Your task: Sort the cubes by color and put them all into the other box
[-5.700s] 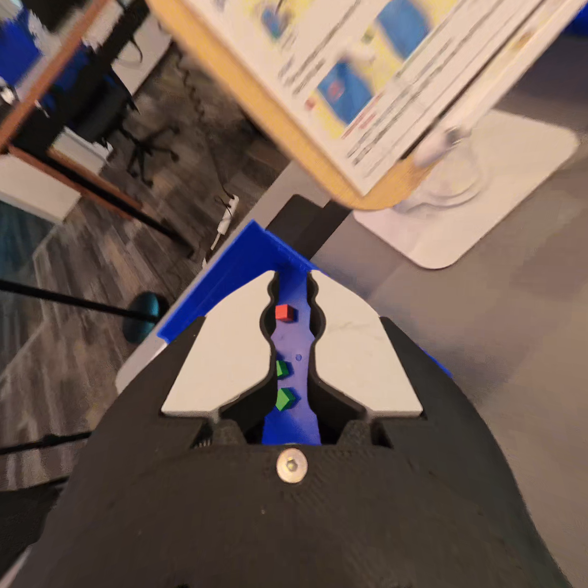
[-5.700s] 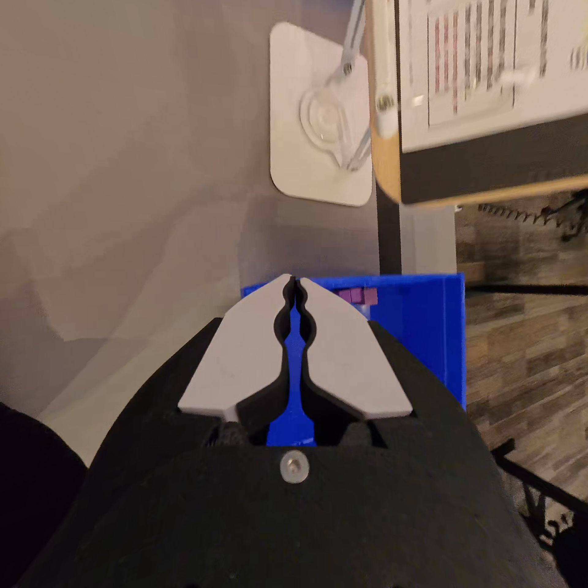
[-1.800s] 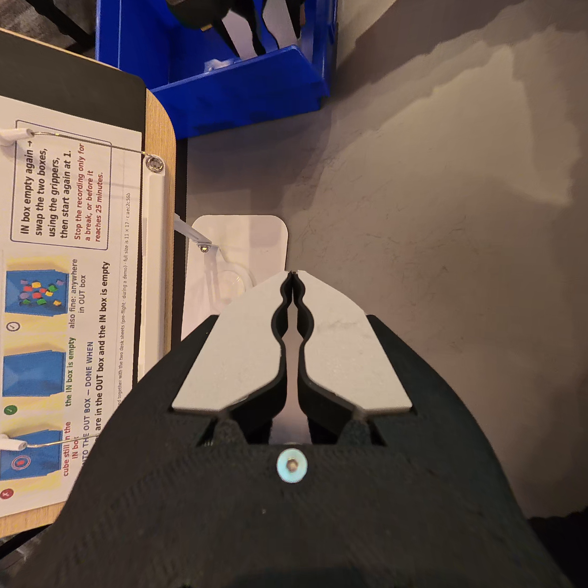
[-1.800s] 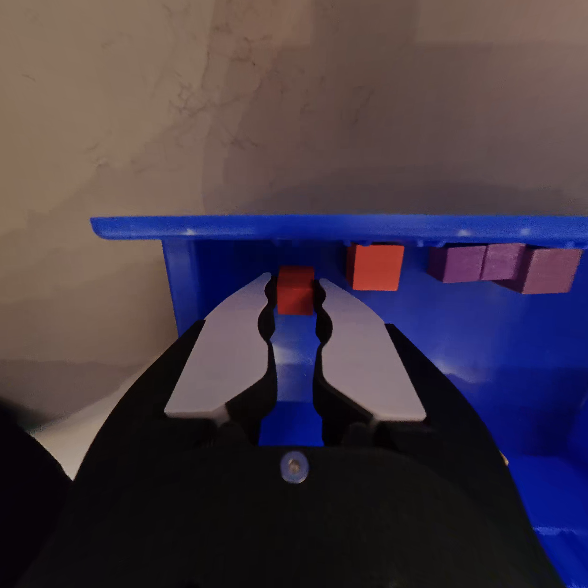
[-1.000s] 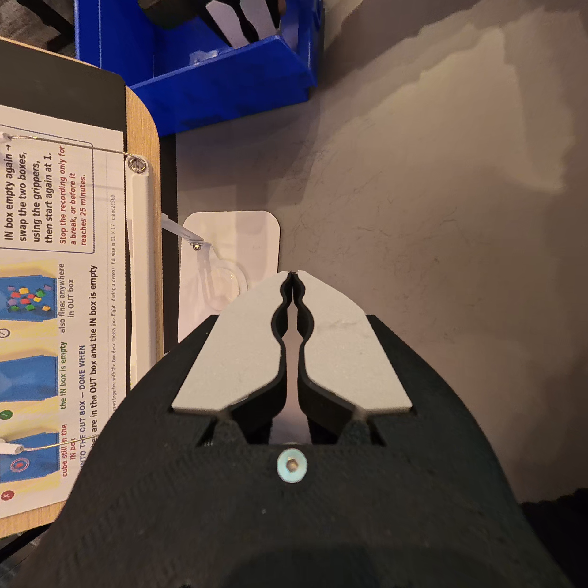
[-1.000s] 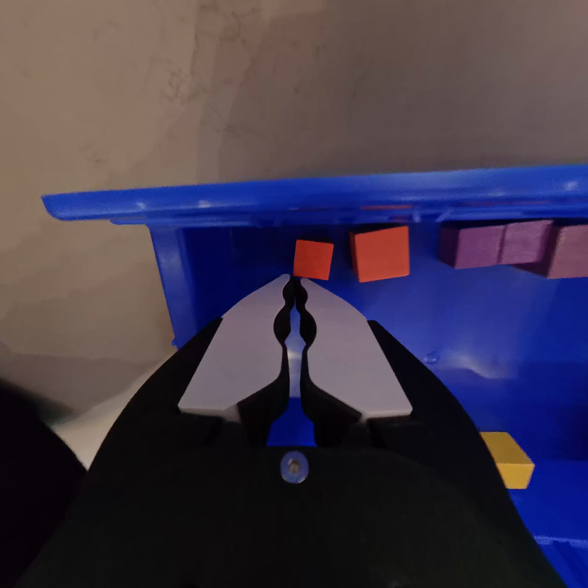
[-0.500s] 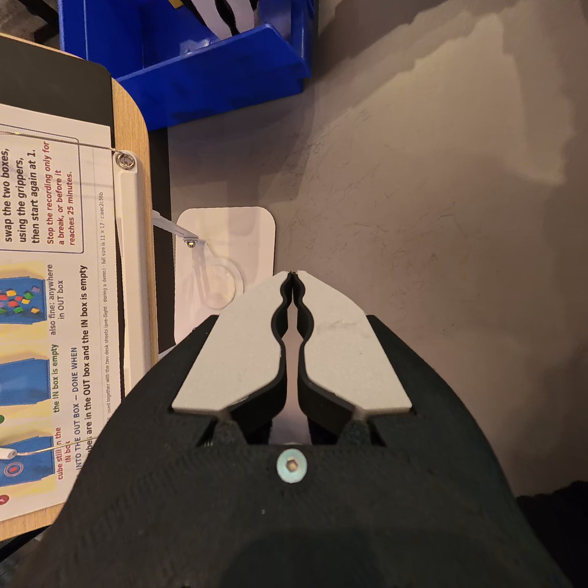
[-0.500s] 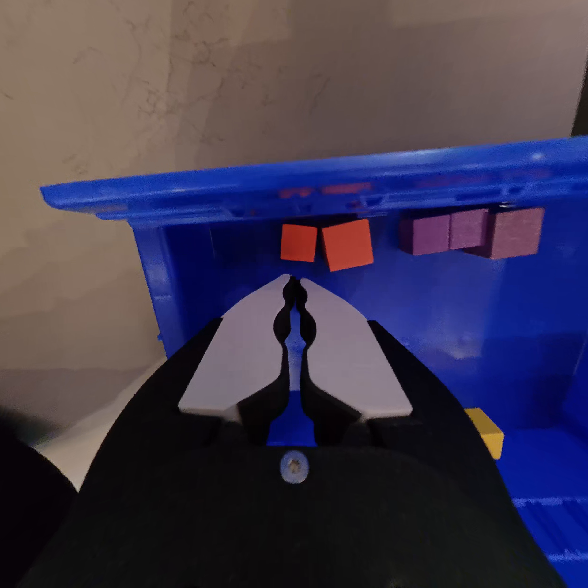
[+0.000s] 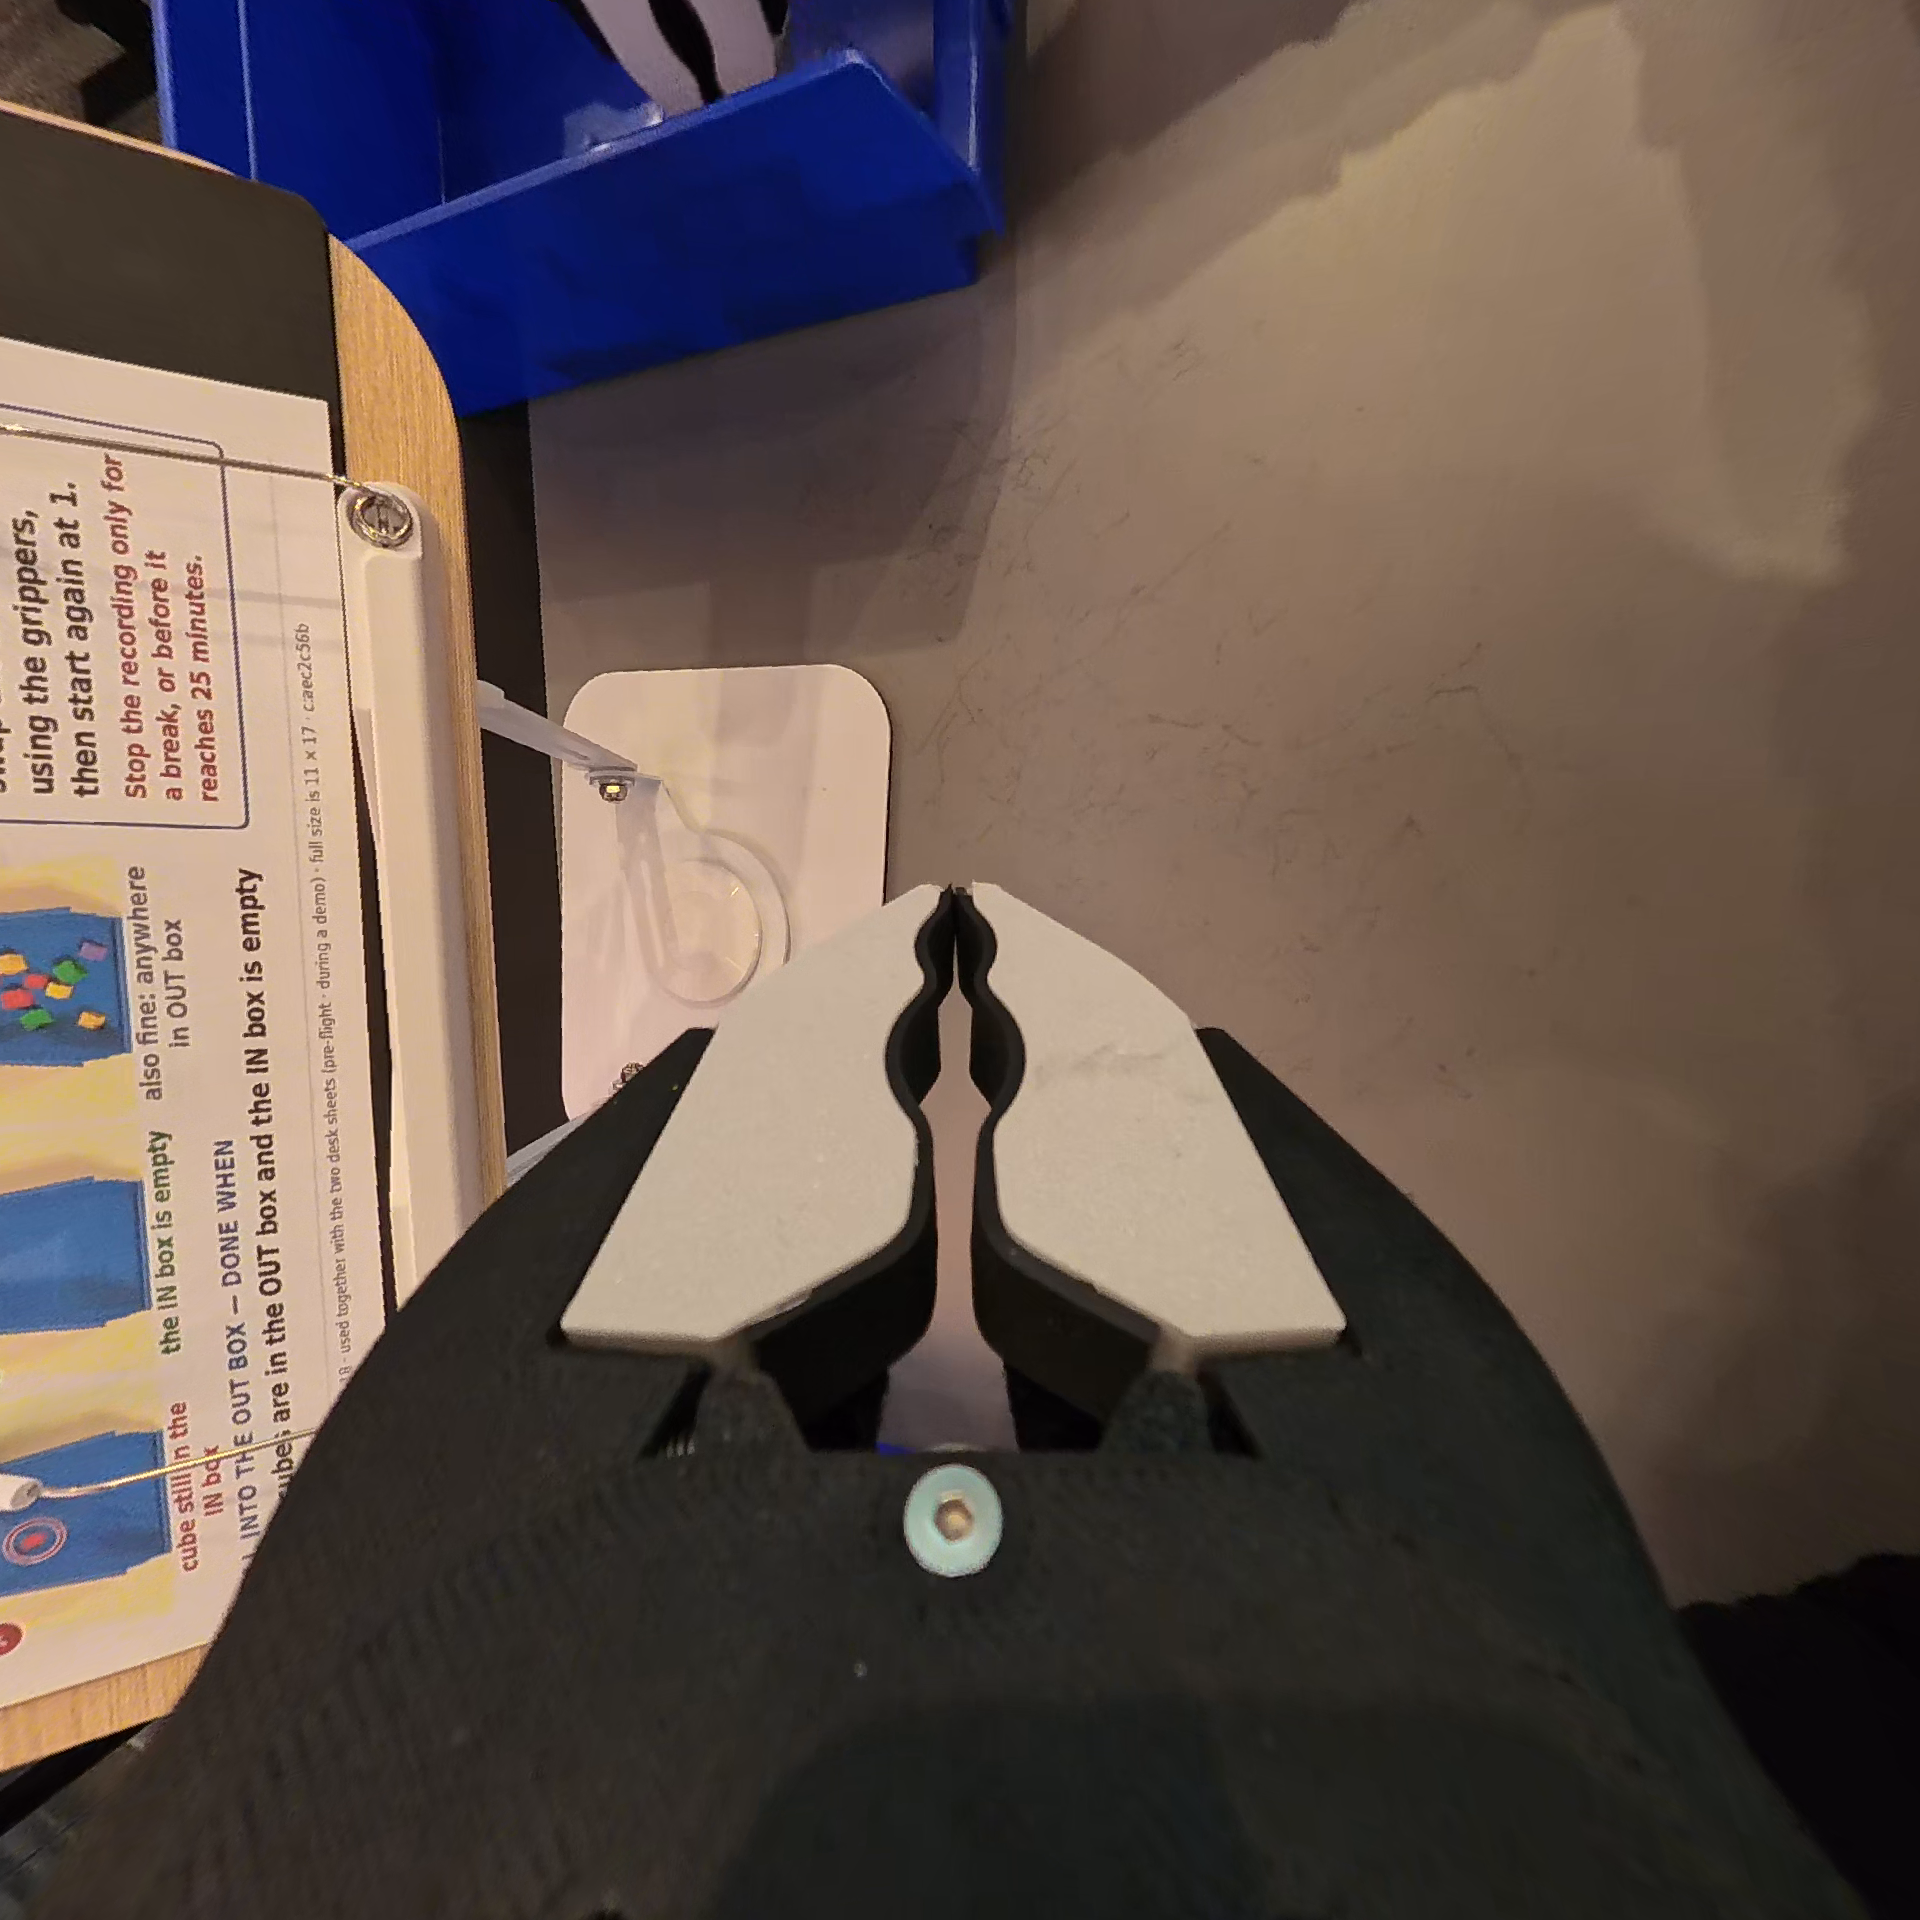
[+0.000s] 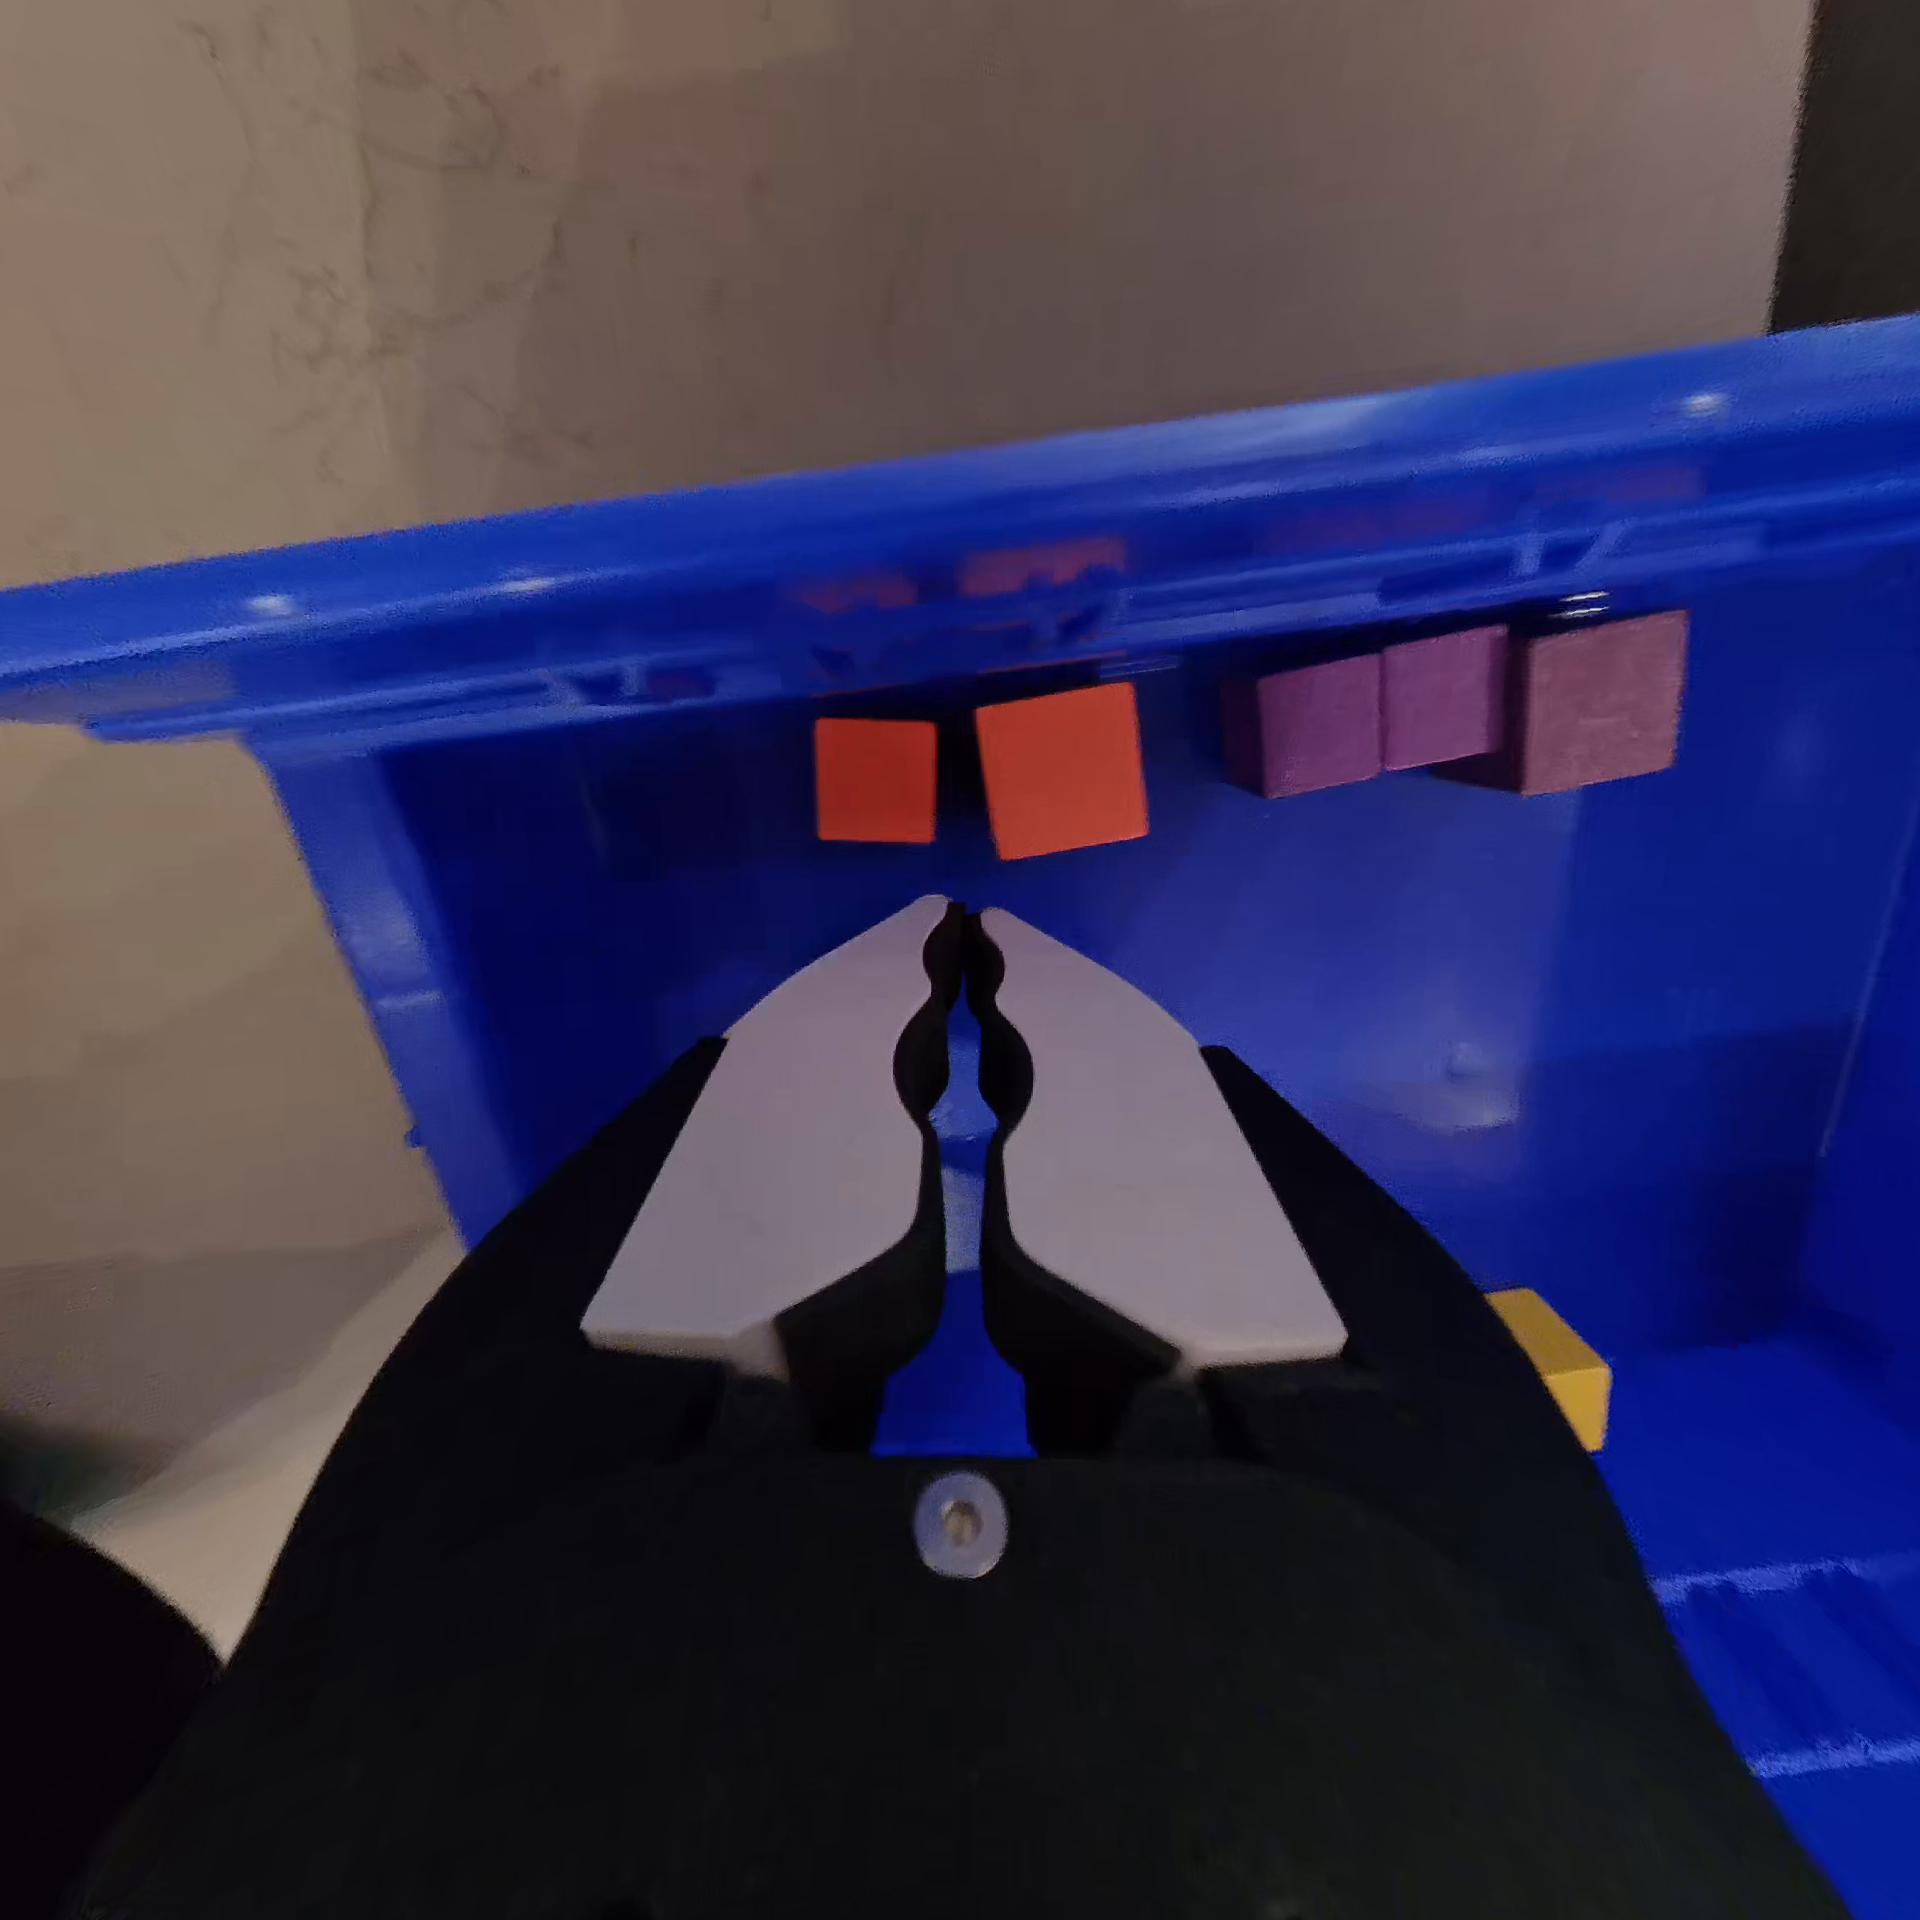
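Grey stone-look counter (image 9: 1351,623) | blue plastic box (image 10: 1351,987) on it | right tool (image 10: 964,914) pointing into box, tips pinched together, empty | left tool (image 9: 951,891) over bare counter, tips together, empty | two red cubes (image 10: 982,774), three purple cubes (image 10: 1455,717) along far wall | yellow cube (image 10: 1558,1361) nearer.

left hand-held gripper (image 9: 954,894): black textured body | pale grey wavy-edged fingers | silver screw || right hand-held gripper (image 10: 961,909): same black body, grey fingers, screw
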### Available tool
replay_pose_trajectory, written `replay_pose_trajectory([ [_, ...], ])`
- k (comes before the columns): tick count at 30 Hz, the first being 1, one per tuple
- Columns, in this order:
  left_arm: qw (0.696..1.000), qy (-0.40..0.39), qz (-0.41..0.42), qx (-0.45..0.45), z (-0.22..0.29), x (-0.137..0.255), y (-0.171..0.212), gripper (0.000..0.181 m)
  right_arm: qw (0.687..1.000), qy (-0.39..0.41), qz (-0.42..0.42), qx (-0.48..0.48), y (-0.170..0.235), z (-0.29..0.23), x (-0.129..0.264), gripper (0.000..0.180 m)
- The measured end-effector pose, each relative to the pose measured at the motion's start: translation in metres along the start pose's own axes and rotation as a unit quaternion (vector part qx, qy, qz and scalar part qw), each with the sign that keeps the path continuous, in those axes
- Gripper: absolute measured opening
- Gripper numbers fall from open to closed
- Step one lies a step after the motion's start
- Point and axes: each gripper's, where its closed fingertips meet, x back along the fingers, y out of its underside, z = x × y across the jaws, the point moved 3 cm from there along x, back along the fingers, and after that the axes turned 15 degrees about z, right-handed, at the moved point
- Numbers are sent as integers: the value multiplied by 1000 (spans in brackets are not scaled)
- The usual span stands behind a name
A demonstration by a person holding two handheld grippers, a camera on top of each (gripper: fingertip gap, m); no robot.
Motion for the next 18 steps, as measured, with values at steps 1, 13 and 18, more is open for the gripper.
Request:
replay_pose_trajectory([
  [1, 1000, 0, -1, 0, 0, 0, 0, 0, 1000, -15, -3, -3, 0, -6, 1, 0],
  [13, 1000, 3, -5, -2, 2, -1, 0, 0, 998, -51, -1, 21, -8, -18, -11, 0],
  [18, 1000, 6, -7, -2, 4, -2, 0, 0, 999, -48, -1, 19, -8, -17, -12, 0],
])
